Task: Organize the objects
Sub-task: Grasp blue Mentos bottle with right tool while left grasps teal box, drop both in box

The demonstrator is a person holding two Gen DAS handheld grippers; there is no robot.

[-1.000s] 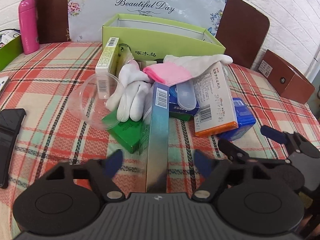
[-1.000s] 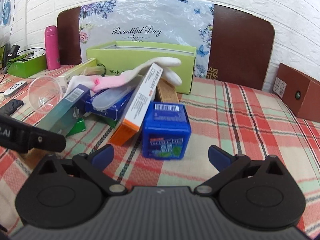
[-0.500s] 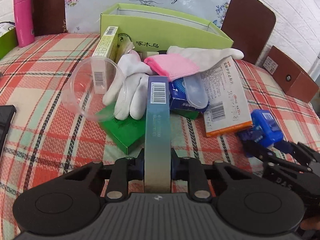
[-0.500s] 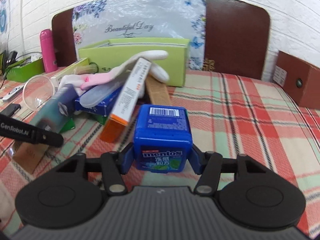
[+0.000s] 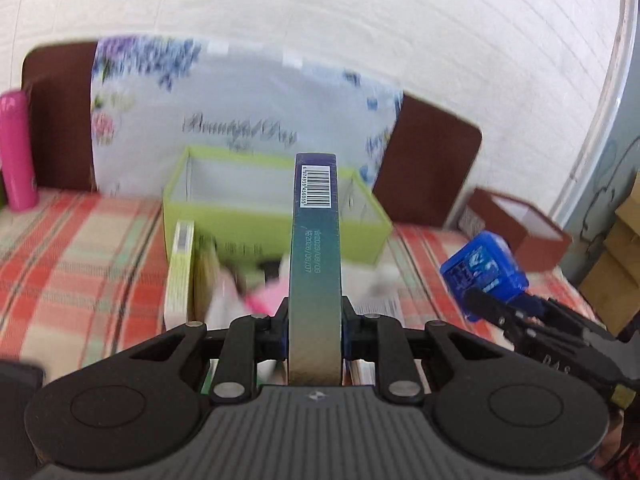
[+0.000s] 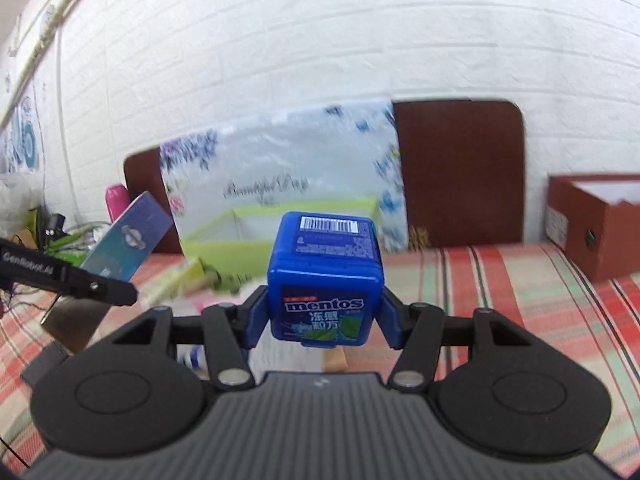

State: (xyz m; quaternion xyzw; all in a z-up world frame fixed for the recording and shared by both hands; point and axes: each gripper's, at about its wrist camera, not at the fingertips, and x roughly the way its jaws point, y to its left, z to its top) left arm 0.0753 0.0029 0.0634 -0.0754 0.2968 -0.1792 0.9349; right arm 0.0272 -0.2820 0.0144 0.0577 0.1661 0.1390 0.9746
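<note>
My left gripper (image 5: 315,330) is shut on a long teal box (image 5: 315,256) with a barcode, held up above the table and pointing at the lime green open box (image 5: 224,216). My right gripper (image 6: 325,312) is shut on a blue Mentos box (image 6: 325,276), also lifted off the table. The Mentos box also shows in the left wrist view (image 5: 484,270), at the right. The teal box also shows in the right wrist view (image 6: 128,236), at the left. The green box also shows in the right wrist view (image 6: 224,244), behind the Mentos.
A pile of items with a yellow box (image 5: 180,276) and pink glove (image 5: 260,300) lies before the green box. A pink bottle (image 5: 16,148) stands at the left. A brown open box (image 5: 516,228) sits at the right. Chair backs (image 6: 460,168) stand behind the plaid table (image 6: 500,284).
Both grippers closed on their boxes, then lifted them off the table; the views now tilt upward toward the wall, and the pile lies lower in the frame.
</note>
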